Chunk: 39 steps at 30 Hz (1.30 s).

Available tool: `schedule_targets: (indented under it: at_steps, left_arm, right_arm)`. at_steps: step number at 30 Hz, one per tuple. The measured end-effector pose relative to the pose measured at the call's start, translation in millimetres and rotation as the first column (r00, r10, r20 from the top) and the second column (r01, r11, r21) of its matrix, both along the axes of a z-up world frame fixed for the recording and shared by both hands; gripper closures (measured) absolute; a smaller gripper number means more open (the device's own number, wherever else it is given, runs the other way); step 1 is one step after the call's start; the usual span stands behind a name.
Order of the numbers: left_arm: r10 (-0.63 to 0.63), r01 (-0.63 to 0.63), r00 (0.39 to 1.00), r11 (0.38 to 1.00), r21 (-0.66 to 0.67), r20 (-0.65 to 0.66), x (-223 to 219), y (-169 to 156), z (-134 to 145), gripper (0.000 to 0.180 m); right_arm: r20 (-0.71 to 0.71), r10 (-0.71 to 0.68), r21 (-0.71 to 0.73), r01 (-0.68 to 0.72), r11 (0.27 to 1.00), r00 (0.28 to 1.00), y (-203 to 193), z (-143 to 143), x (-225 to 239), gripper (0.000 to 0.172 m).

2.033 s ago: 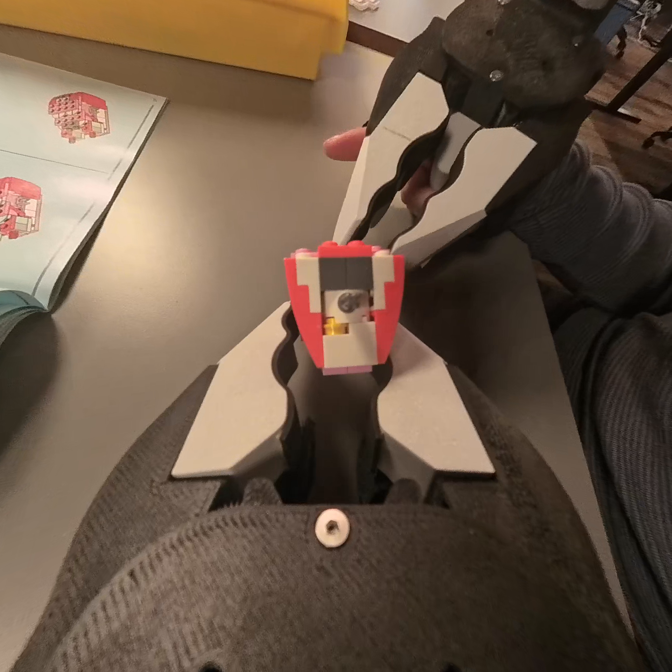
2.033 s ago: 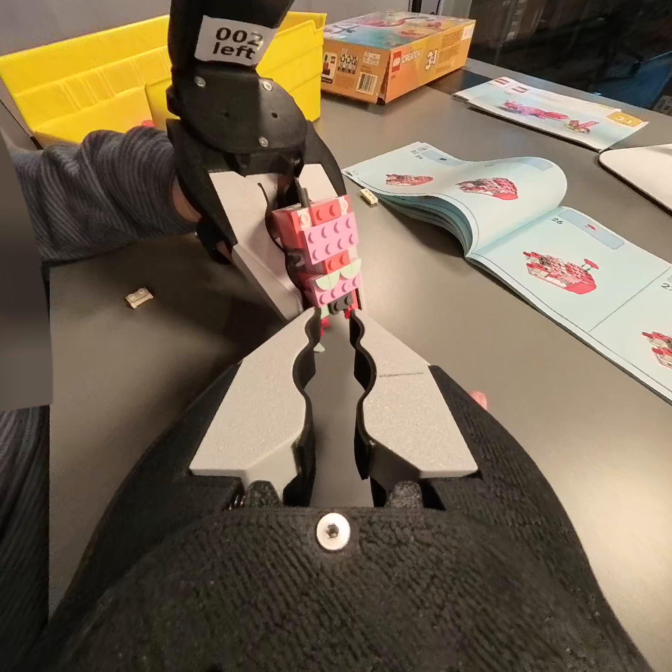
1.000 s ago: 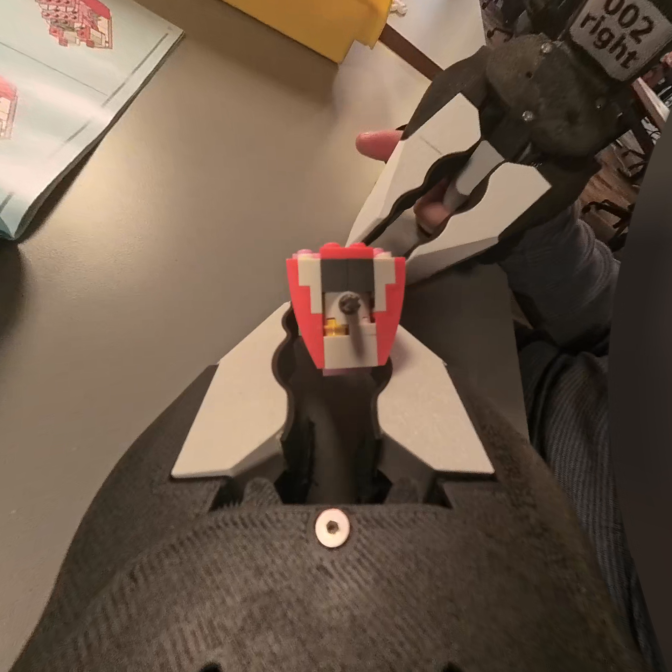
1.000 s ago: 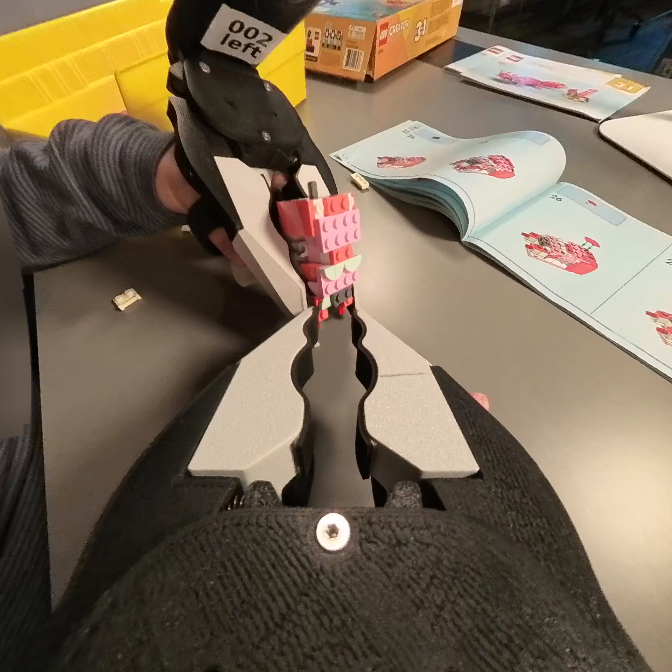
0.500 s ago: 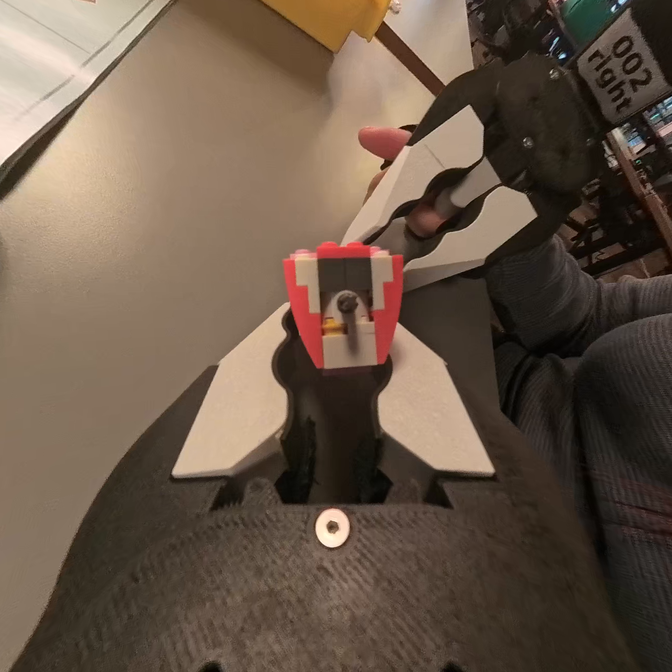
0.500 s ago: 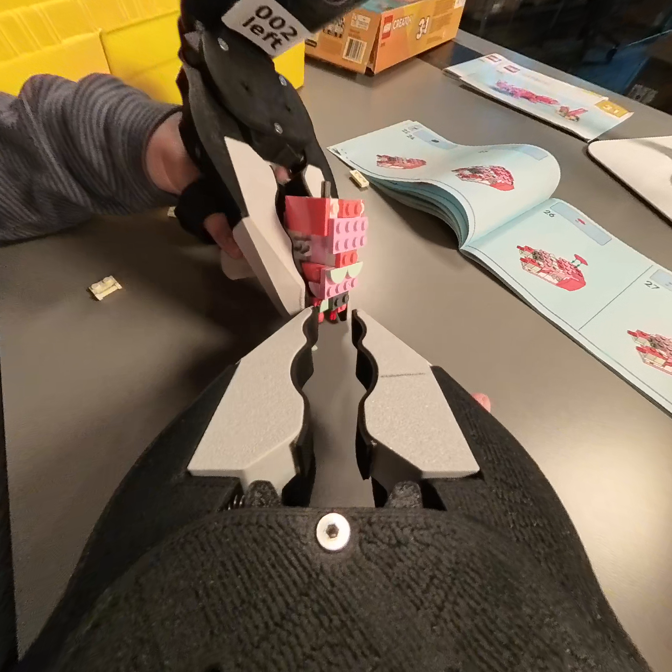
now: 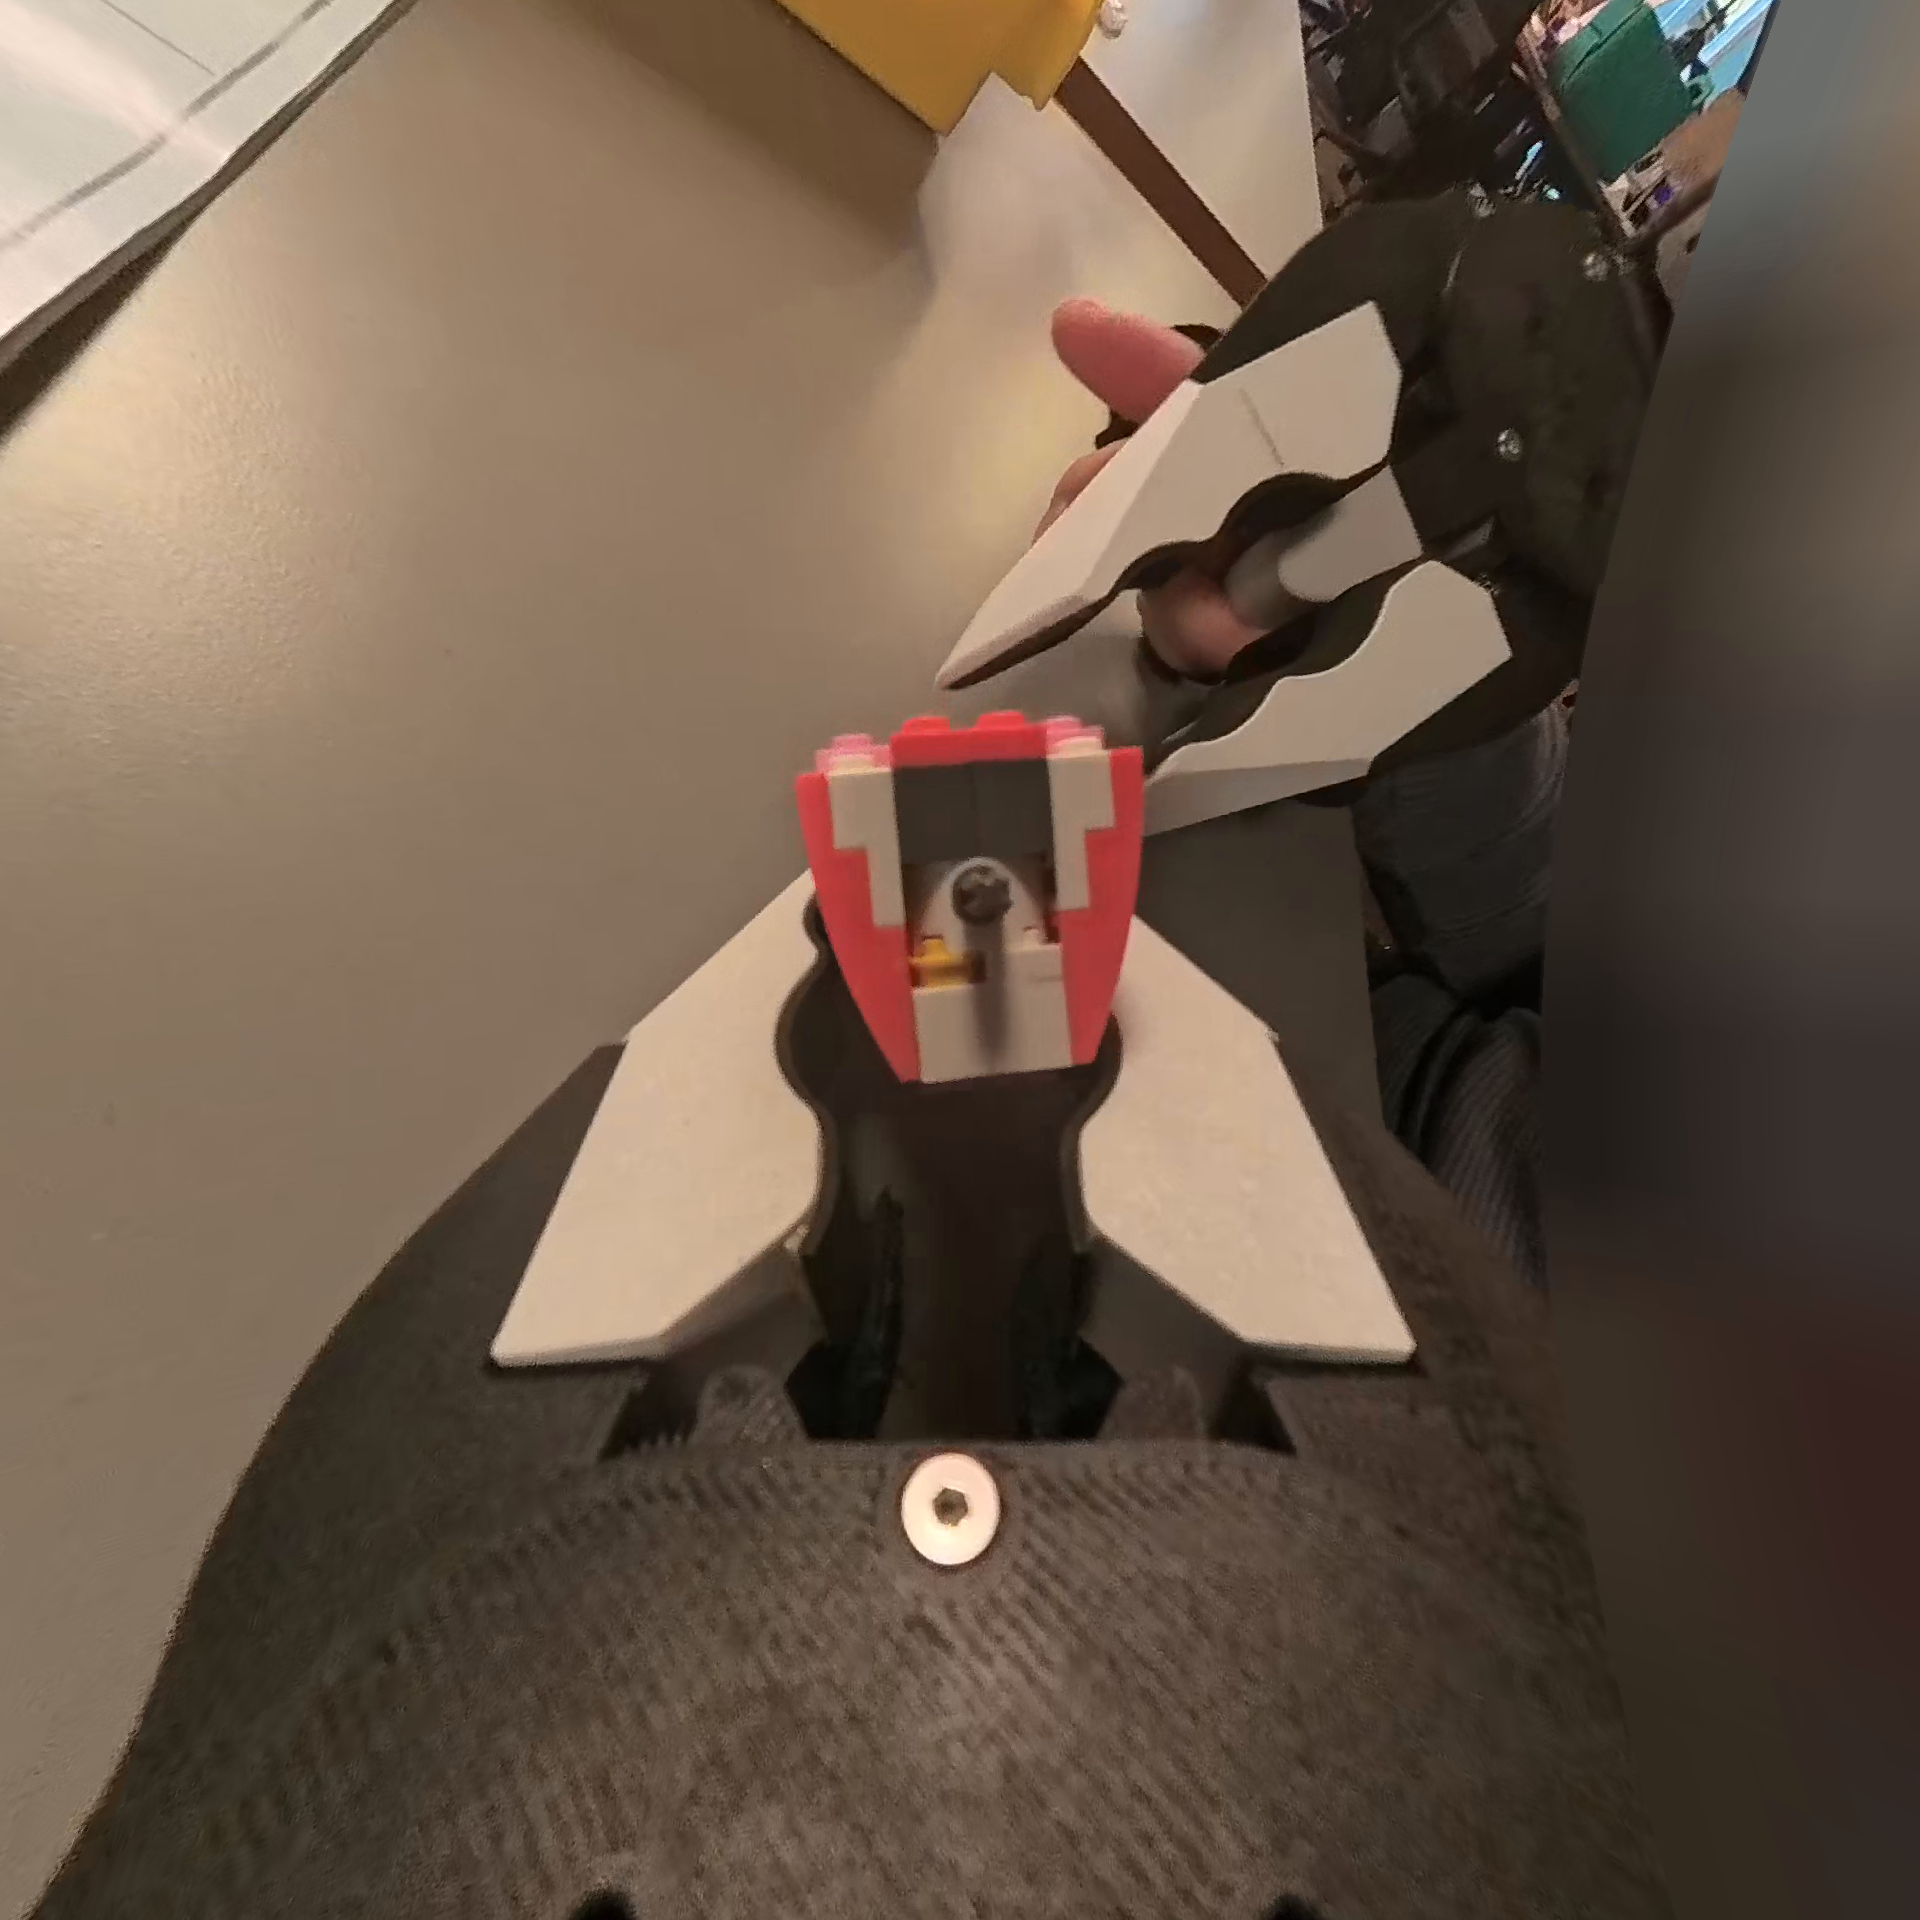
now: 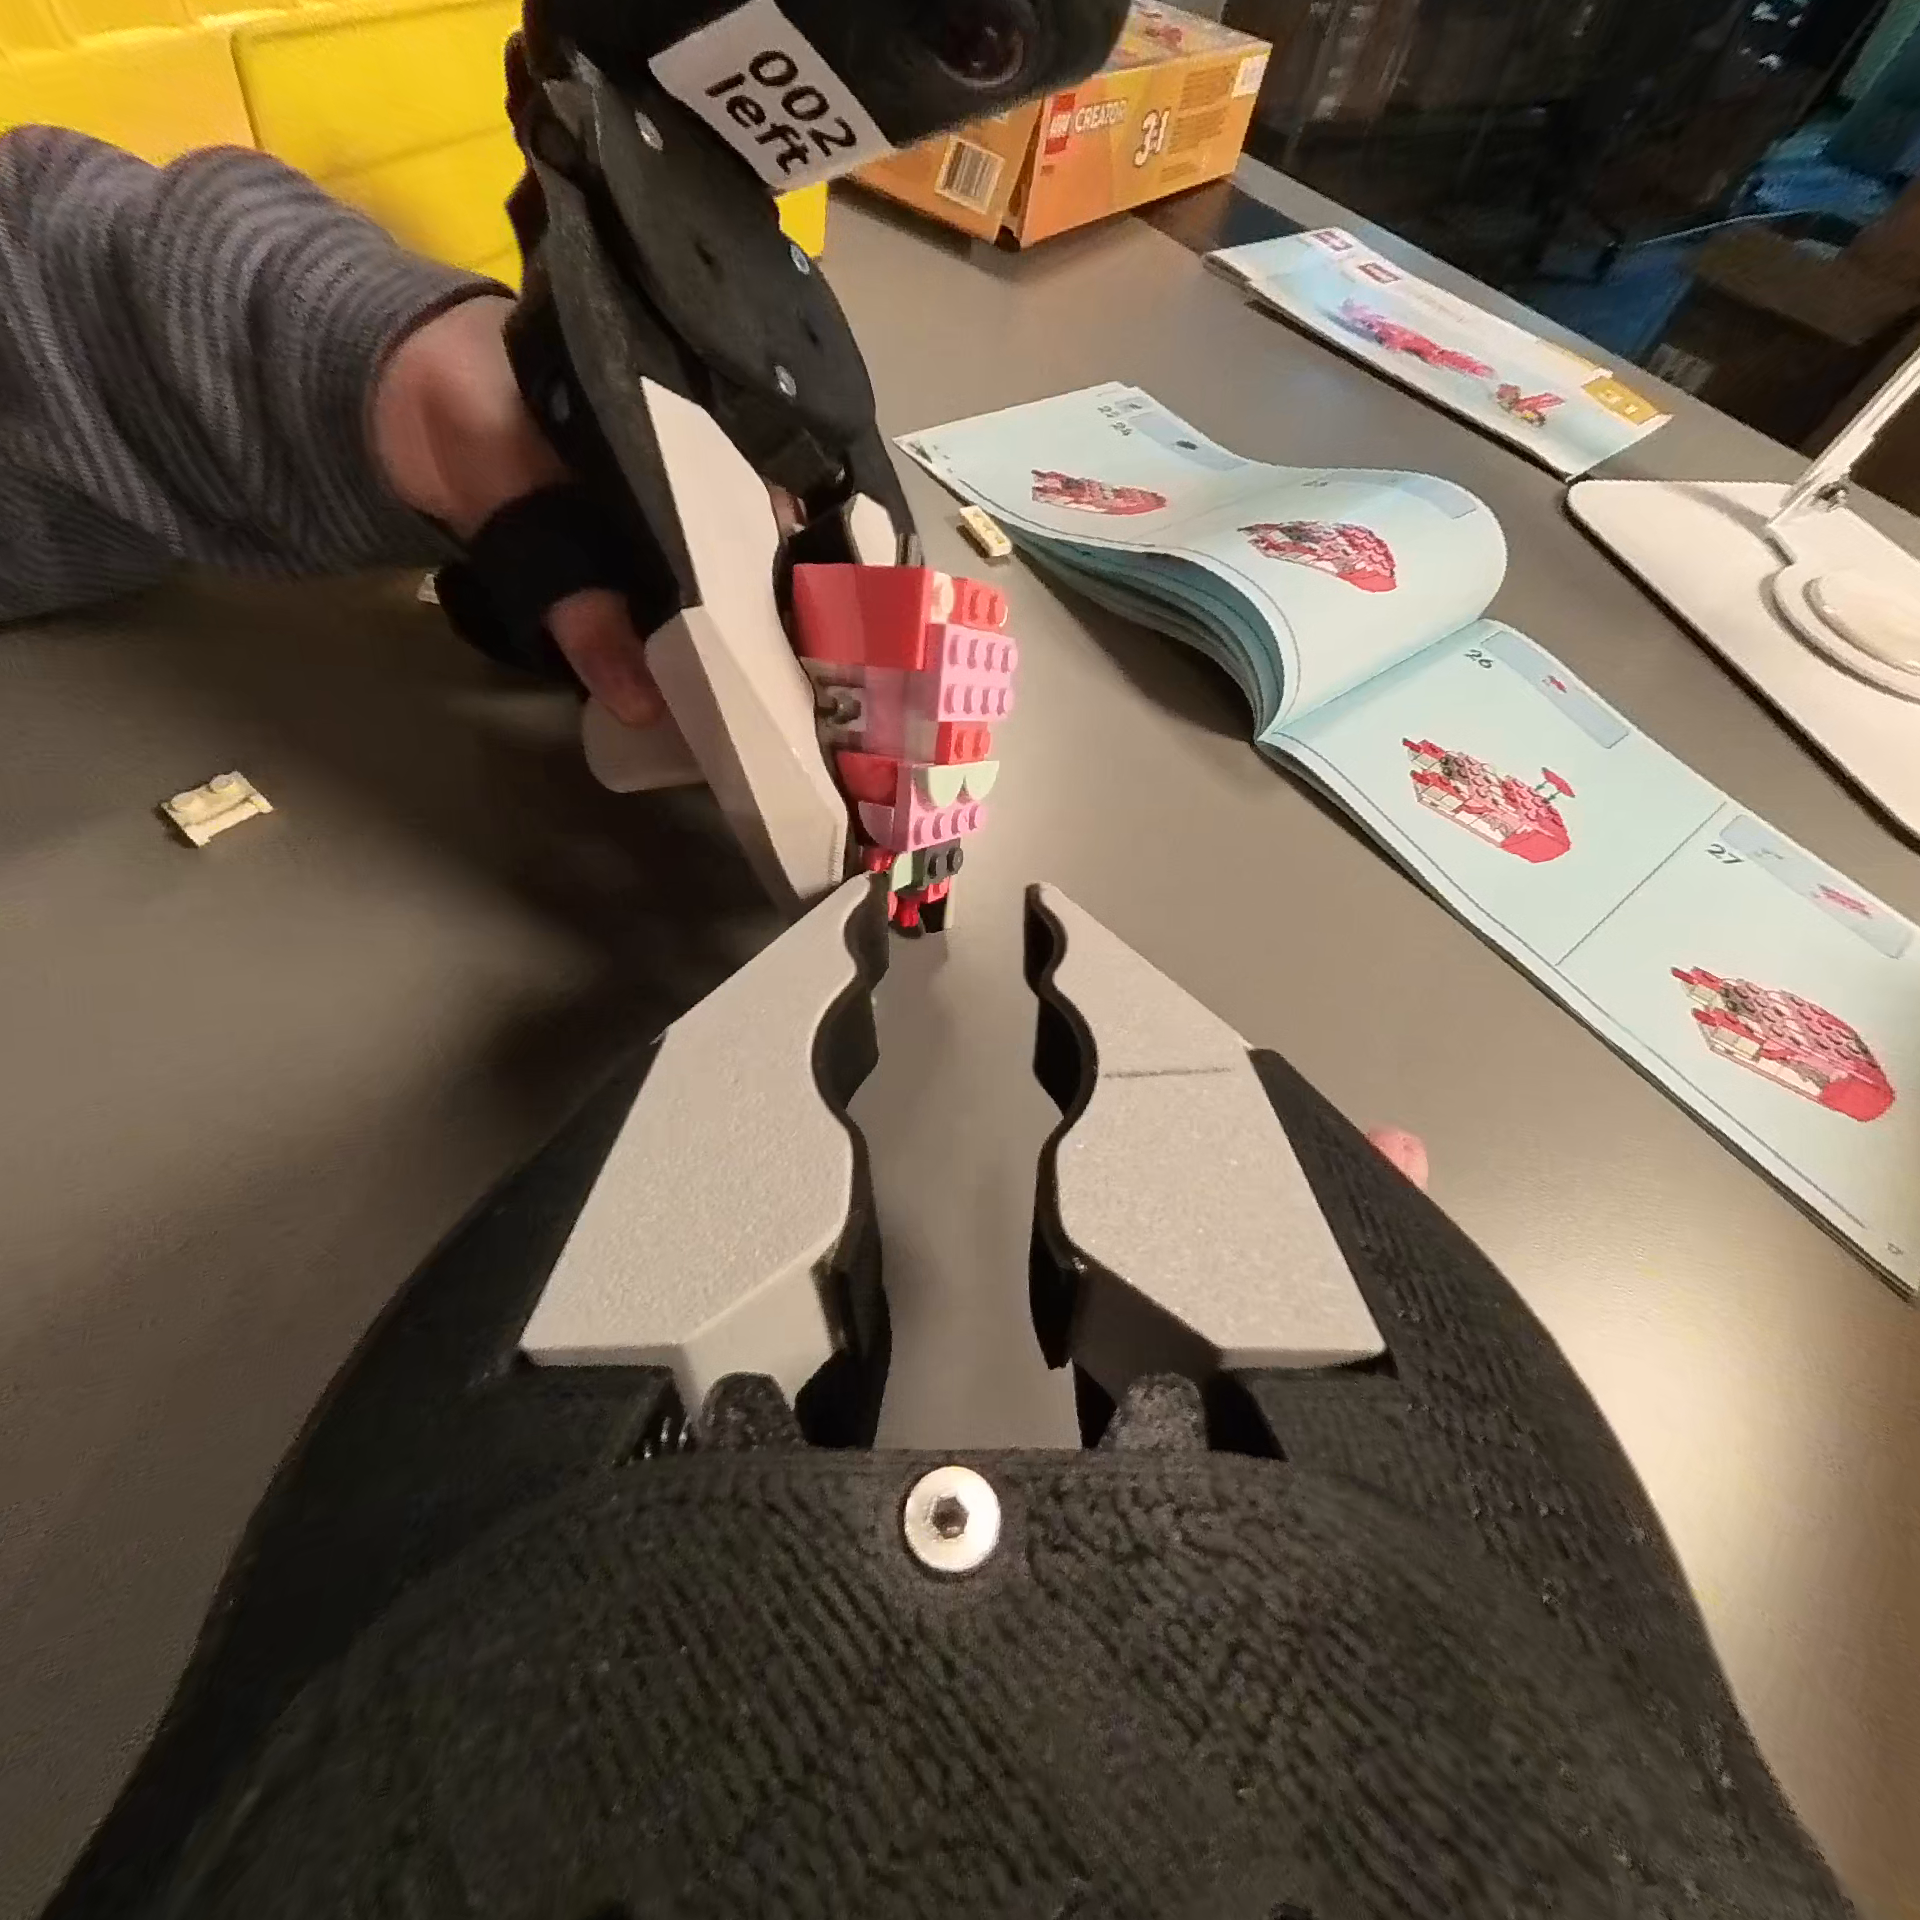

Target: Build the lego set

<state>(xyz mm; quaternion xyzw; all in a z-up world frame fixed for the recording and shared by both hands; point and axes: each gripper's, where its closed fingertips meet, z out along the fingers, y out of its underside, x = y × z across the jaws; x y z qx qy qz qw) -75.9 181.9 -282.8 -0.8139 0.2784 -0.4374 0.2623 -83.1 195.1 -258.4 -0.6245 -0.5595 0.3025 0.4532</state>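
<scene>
The left gripper is clamped on a brick model of red, pink, white and dark grey pieces, its two fingers pressing the model's red flanks and holding it in the air above the dark surface. In the right wrist view the same model hangs lengthwise along the left gripper's pale finger, with its small red and grey end pointing down toward the right gripper. The right gripper stands partly open with nothing in its grasp; the model's lower tip sits just beyond and beside its left fingertip, and a clear gap shows between the tip and the other finger. A hand in a striped grey sleeve holds the left gripper. On the surface lie an open booklet with pictures of red models to the right, a second booklet farther back, a small pale brick to the left, and another small pale brick by the booklet. A yellow bin and an orange box stand at the far edge.
</scene>
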Motion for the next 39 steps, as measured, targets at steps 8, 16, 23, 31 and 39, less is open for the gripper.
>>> schedule_targets:
  at_steps: [8, 16, 23, 31, 39]
  left_arm:
    - [-0.072, 0.076, 0.995, 0.996, -0.045, 0.068, 9.5, -13.1, 5.0, 0.144]
    - [-0.023, 0.028, 0.994, 0.999, -0.043, 0.108, 11.6, -6.2, 10.4, 0.144]
    - [0.114, -0.132, 0.989, 0.972, 0.196, 0.099, -10.4, 23.3, 28.6, 0.144]
    - [0.248, -0.3, 0.953, 0.696, 0.652, 0.174, -31.9, 42.8, 79.0, 0.144]
    - [0.113, -0.336, 0.935, 0.581, 0.741, 0.336, -33.2, 26.5, 107.3, 0.145]
  right_arm:
    - [0.016, -0.15, 0.048, 0.149, 0.988, 0.989, 26.2, -0.9, 6.6, 0.166]
    - [-0.057, -0.16, -0.068, 0.156, 0.985, 0.986, 31.3, 6.2, 13.3, 0.166]
    - [-0.275, -0.251, -0.138, 0.221, 0.966, 0.928, 47.1, 34.6, 36.7, 0.157]
    - [-0.132, -0.478, -0.081, 0.472, 0.878, 0.868, 108.0, 17.0, 87.7, 0.152]
    - [0.027, 0.308, -0.238, -0.293, 0.926, 0.951, -11.2, -11.0, 19.3, 0.157]
